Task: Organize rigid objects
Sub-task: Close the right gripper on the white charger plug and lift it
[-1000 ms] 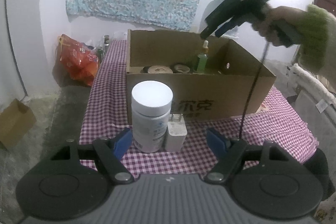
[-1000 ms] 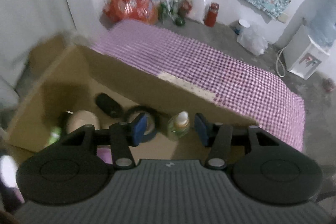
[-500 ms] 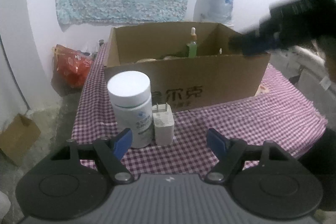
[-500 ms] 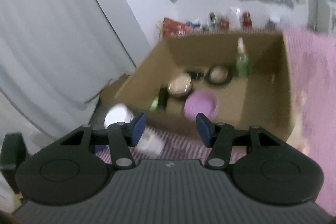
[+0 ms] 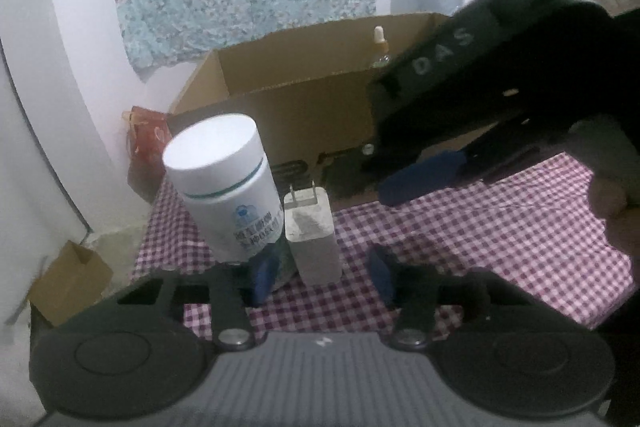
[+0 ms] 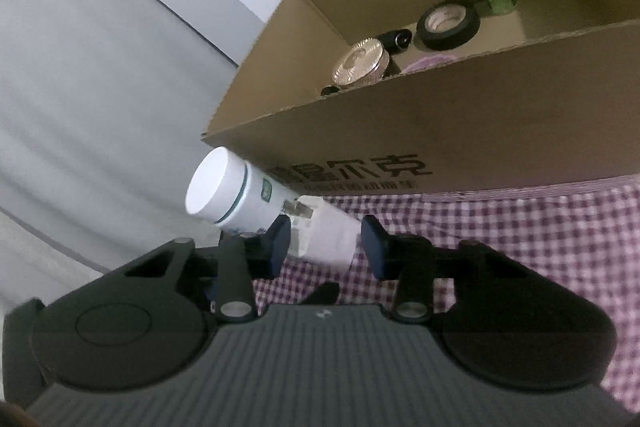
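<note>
Standing at the box's point(image 6: 460, 131) seven o'clock on the checked cloth point(image 5: 480, 247), the charger point(image 6: 328, 239) sits between both closing tongs, right point(image 6: 326, 247) and left point(image 5: 322, 275), neither visibly pressing. Crowding could topple the touching white bottle point(image 5: 228, 187).

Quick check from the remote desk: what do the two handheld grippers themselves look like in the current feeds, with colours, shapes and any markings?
Both are matte black. The left gripper has two blue-padded fingers on black arms with silver pivot screws, two round housings and a ribbed grey body. The right gripper is built the same way. Seen from the left wrist, its black casing bears pale letters "DAS", and a green light glows above it.
</note>
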Motion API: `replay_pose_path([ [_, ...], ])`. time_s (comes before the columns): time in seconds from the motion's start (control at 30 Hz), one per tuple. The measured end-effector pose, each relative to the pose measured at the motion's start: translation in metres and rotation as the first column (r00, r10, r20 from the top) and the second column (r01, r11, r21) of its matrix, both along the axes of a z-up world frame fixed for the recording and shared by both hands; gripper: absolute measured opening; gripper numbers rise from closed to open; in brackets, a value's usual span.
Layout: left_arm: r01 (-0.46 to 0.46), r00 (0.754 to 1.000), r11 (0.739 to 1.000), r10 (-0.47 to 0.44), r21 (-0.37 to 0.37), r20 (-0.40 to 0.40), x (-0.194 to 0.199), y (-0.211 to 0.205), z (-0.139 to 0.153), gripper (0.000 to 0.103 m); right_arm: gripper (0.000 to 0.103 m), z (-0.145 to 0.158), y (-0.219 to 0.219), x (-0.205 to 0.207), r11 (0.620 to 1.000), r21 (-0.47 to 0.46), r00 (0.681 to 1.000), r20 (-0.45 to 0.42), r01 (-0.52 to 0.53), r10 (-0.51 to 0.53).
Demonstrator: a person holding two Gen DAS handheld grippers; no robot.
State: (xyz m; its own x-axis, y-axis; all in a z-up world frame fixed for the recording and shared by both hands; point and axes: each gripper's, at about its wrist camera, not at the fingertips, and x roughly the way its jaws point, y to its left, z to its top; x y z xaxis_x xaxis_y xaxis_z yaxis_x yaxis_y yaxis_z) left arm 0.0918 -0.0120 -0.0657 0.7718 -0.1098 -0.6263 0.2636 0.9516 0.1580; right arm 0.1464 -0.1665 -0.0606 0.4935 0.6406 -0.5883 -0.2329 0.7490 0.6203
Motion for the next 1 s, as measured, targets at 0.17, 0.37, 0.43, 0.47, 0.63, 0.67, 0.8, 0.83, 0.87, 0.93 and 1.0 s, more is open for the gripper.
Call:
replay_pose_path([
  [0.17,-0.018,1.000,1.000,0.018,-0.011,-0.022,0.010,-0.001,-0.005,0.038,0.036,-0.011,0.005,0.024,1.000,0.024,0.999,-0.045,-0.010,0.011],
  [0.37,-0.035,0.999,0.999,0.034,-0.033,-0.032,0.019,-0.002,-0.007,0.037,0.036,-0.017,0.011,0.031,0.999,0.032,0.997,-0.068,-0.028,0.030],
  [0.43,-0.039,0.999,0.999,0.038,-0.036,-0.035,0.022,-0.003,-0.008,0.035,0.035,-0.019,0.013,0.036,0.999,0.031,0.997,-0.072,-0.033,0.035],
  [0.47,-0.042,0.999,0.998,0.040,-0.037,-0.036,0.023,-0.003,-0.008,0.034,0.034,-0.019,0.014,0.037,0.999,0.033,0.997,-0.072,-0.036,0.038],
  [0.63,-0.051,0.998,0.997,0.049,-0.050,-0.041,0.032,-0.002,-0.008,0.030,0.034,-0.020,0.019,0.039,0.998,0.031,0.996,-0.068,-0.048,0.050],
  [0.67,-0.048,0.998,0.997,0.046,-0.053,-0.042,0.033,-0.002,-0.007,0.029,0.034,-0.019,0.019,0.039,0.999,0.027,0.997,-0.065,-0.047,0.049],
  [0.8,-0.025,0.999,0.997,0.022,-0.070,-0.048,0.032,-0.003,-0.006,0.029,0.034,-0.018,0.015,0.036,0.999,0.025,0.997,-0.069,-0.035,0.037],
  [0.83,-0.016,0.999,0.997,0.012,-0.071,-0.047,0.033,-0.004,-0.006,0.030,0.034,-0.017,0.012,0.034,0.999,0.023,0.997,-0.070,-0.030,0.031],
  [0.87,-0.004,0.999,0.997,0.001,-0.071,-0.045,0.032,-0.006,-0.006,0.030,0.034,-0.017,0.010,0.032,1.000,0.019,0.997,-0.070,-0.024,0.025],
  [0.93,0.016,0.999,0.997,-0.020,-0.073,-0.046,0.029,-0.010,-0.006,0.030,0.034,-0.016,0.001,0.026,1.000,0.015,0.997,-0.073,-0.011,0.012],
  [1.0,0.041,0.998,0.996,-0.045,-0.079,-0.047,0.026,-0.015,-0.006,0.030,0.034,-0.014,-0.008,0.019,1.000,0.008,0.997,-0.077,0.004,-0.003],
])
